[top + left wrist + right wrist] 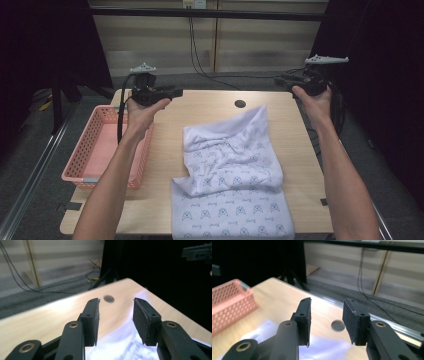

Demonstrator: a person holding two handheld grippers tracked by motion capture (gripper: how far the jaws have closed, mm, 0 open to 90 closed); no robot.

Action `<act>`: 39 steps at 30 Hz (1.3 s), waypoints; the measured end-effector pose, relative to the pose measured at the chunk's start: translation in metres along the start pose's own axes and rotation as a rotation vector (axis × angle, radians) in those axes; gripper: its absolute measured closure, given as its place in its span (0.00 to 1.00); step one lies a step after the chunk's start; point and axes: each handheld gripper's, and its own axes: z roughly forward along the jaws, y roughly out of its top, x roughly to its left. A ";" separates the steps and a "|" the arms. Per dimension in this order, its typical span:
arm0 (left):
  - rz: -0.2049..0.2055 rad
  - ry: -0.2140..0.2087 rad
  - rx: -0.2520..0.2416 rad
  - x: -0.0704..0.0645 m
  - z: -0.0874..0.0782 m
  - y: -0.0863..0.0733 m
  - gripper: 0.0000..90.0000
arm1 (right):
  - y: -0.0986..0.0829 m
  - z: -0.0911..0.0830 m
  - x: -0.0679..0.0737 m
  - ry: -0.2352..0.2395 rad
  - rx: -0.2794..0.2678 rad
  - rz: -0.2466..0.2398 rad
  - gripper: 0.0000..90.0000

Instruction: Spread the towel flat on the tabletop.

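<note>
The left claw [172, 92] is held above the counter's [210, 110] far left part, just past the pink basket [107, 145] that sits along the left edge; its jaws are spread with nothing between them. The right claw [280, 80] is held over the far right corner, released and empty too. Bare wood lies open between them, around the dark round hole [240, 104]. The white patterned cloth [232, 175] lies crumpled from mid-counter to the near edge, one corner peaked toward the hole.
</note>
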 end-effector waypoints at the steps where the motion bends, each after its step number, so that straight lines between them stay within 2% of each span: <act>1: -0.002 -0.004 0.001 -0.002 0.000 -0.004 0.62 | -0.008 -0.002 0.004 0.018 0.009 -0.013 0.66; 2: -0.003 -0.025 0.013 -0.007 -0.002 -0.012 0.63 | -0.017 -0.006 0.011 0.041 0.018 -0.027 0.65; 3: -0.003 -0.025 0.013 -0.007 -0.002 -0.012 0.64 | -0.017 -0.006 0.011 0.041 0.018 -0.027 0.65; 4: 0.011 -0.032 0.027 -0.014 -0.004 -0.020 0.64 | -0.024 -0.011 0.015 0.061 0.019 -0.030 0.65; 5: 0.011 -0.036 0.031 -0.018 -0.006 -0.024 0.65 | -0.035 -0.018 0.024 0.079 0.034 -0.046 0.65; 6: 0.013 -0.055 0.047 -0.028 -0.011 -0.036 0.68 | -0.049 -0.026 0.035 0.102 0.052 -0.058 0.65; 7: 0.013 -0.055 0.047 -0.028 -0.011 -0.036 0.68 | -0.049 -0.026 0.035 0.102 0.052 -0.058 0.65; 8: 0.041 -0.087 0.087 -0.041 -0.017 -0.051 0.69 | -0.073 -0.039 0.050 0.137 0.079 -0.070 0.65; 9: 0.041 -0.087 0.087 -0.041 -0.017 -0.051 0.71 | -0.073 -0.039 0.050 0.137 0.079 -0.070 0.65; 10: 0.045 -0.117 0.106 -0.057 -0.024 -0.069 0.72 | -0.098 -0.052 0.065 0.175 0.093 -0.067 0.65; 11: 0.045 -0.117 0.106 -0.057 -0.024 -0.069 0.73 | -0.108 -0.056 0.071 0.194 0.105 -0.060 0.65; 12: 0.062 -0.163 0.134 -0.071 -0.031 -0.088 0.74 | -0.122 -0.062 0.079 0.200 0.126 -0.056 0.65; 13: 0.062 -0.163 0.134 -0.071 -0.031 -0.088 0.74 | -0.122 -0.062 0.079 0.200 0.126 -0.056 0.65; 14: 0.090 -0.216 0.182 -0.088 -0.037 -0.114 0.76 | -0.147 -0.074 0.095 0.246 0.153 -0.050 0.67; 15: 0.090 -0.216 0.182 -0.088 -0.037 -0.114 0.78 | -0.147 -0.074 0.095 0.246 0.153 -0.050 0.67; 16: 0.080 -0.261 0.212 -0.100 -0.044 -0.137 0.78 | -0.173 -0.084 0.111 0.284 0.197 -0.039 0.69; 17: 0.080 -0.261 0.212 -0.100 -0.044 -0.137 0.80 | -0.173 -0.084 0.111 0.284 0.197 -0.039 0.69; 18: 0.076 -0.291 0.226 -0.105 -0.046 -0.149 0.80 | -0.191 -0.089 0.120 0.318 0.229 -0.026 0.69; 19: 0.069 -0.302 0.246 -0.110 -0.047 -0.162 0.80 | -0.191 -0.089 0.120 0.318 0.229 -0.026 0.69; 20: 0.056 -0.323 0.300 -0.115 -0.044 -0.187 0.81 | -0.211 -0.087 0.126 0.349 0.292 -0.007 0.67; 21: 0.056 -0.323 0.300 -0.115 -0.044 -0.187 0.80 | -0.211 -0.087 0.126 0.349 0.292 -0.007 0.67; 23: 0.044 -0.315 0.359 -0.116 -0.037 -0.208 0.78 | -0.230 -0.078 0.130 0.353 0.367 -0.008 0.64; 24: 0.036 -0.298 0.389 -0.113 -0.032 -0.213 0.74 | -0.241 -0.069 0.129 0.334 0.404 -0.023 0.60; 25: 0.036 -0.306 0.393 -0.112 -0.031 -0.213 0.74 | -0.243 -0.066 0.128 0.319 0.418 -0.034 0.59; 27: 0.039 -0.312 0.402 -0.109 -0.028 -0.213 0.72 | -0.243 -0.063 0.124 0.319 0.421 -0.040 0.59; 28: 0.043 -0.277 0.413 -0.105 -0.024 -0.215 0.72 | -0.241 -0.061 0.119 0.323 0.414 -0.027 0.57; 29: 0.040 -0.263 0.425 -0.102 -0.023 -0.216 0.72 | -0.241 -0.057 0.112 0.320 0.405 -0.026 0.57; 30: 0.038 -0.272 0.429 -0.098 -0.021 -0.217 0.72 | -0.242 -0.052 0.105 0.302 0.411 -0.031 0.56; 31: 0.038 -0.272 0.429 -0.098 -0.021 -0.217 0.71 | -0.242 -0.052 0.105 0.302 0.411 -0.031 0.56; 32: 0.046 -0.238 0.425 -0.096 -0.021 -0.218 0.71 | -0.243 -0.050 0.104 0.310 0.418 -0.029 0.56; 33: 0.047 -0.224 0.424 -0.095 -0.022 -0.219 0.66 | -0.244 -0.048 0.106 0.303 0.419 -0.062 0.54; 35: 0.047 -0.199 0.422 -0.094 -0.022 -0.221 0.64 | -0.245 -0.049 0.107 0.301 0.416 -0.073 0.54; 36: 0.052 -0.200 0.421 -0.095 -0.022 -0.222 0.60 | -0.248 -0.052 0.110 0.293 0.403 -0.109 0.54; 38: 0.078 -0.203 0.428 -0.102 -0.023 -0.224 0.57 | -0.248 -0.053 0.113 0.281 0.408 -0.140 0.54; 39: 0.078 -0.203 0.428 -0.102 -0.023 -0.224 0.58 | -0.248 -0.053 0.113 0.281 0.408 -0.140 0.54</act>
